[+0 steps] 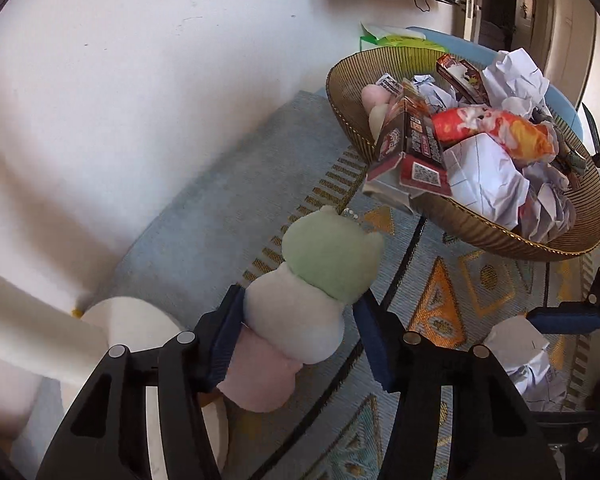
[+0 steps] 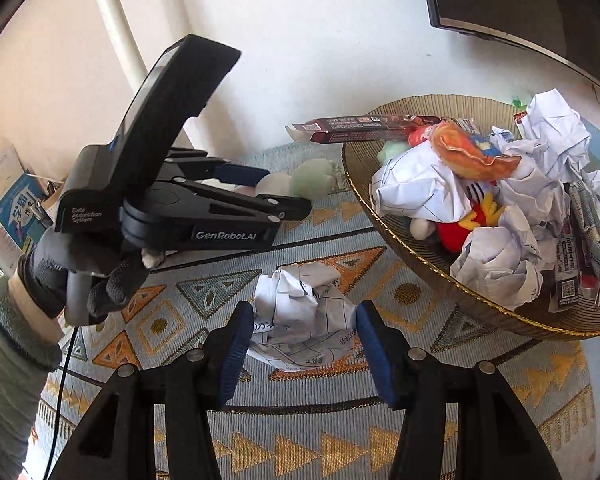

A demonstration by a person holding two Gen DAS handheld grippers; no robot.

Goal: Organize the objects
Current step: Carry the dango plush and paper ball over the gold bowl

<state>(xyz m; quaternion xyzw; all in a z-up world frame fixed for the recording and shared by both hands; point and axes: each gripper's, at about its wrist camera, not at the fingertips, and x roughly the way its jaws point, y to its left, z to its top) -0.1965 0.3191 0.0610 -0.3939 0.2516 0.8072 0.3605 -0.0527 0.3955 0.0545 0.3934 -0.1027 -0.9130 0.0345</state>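
A: Two grips at once. Left gripper [image 1: 300,316] pinched onto the pastel plush toy [image 1: 300,304] at its white middle, green head pointing ahead, toy seemingly lifted off the patterned rug [image 1: 204,248]. Right gripper [image 2: 304,340] spread around the crumpled paper ball [image 2: 300,316], pads beside it, contact unclear, ball resting on the rug.

B: Destination?

A: Probably the ribbed brown basket [image 1: 484,232], just ahead and to the right, already heaped with paper wads, an orange snack bag [image 1: 496,132] and a dark red carton [image 1: 412,152] hanging over the near rim.

B: Advice for the plush?

A: Carry high enough to clear the rim and that overhanging carton. Aim for the nearer side, beside the pink plush [image 1: 374,96] already inside. Release low, over the pile, never at the edge, lest it roll out.

B: And the paper?

A: Squeeze gently until the wad yields. Lift straight up. Keep clear of the left tool, near on the left.
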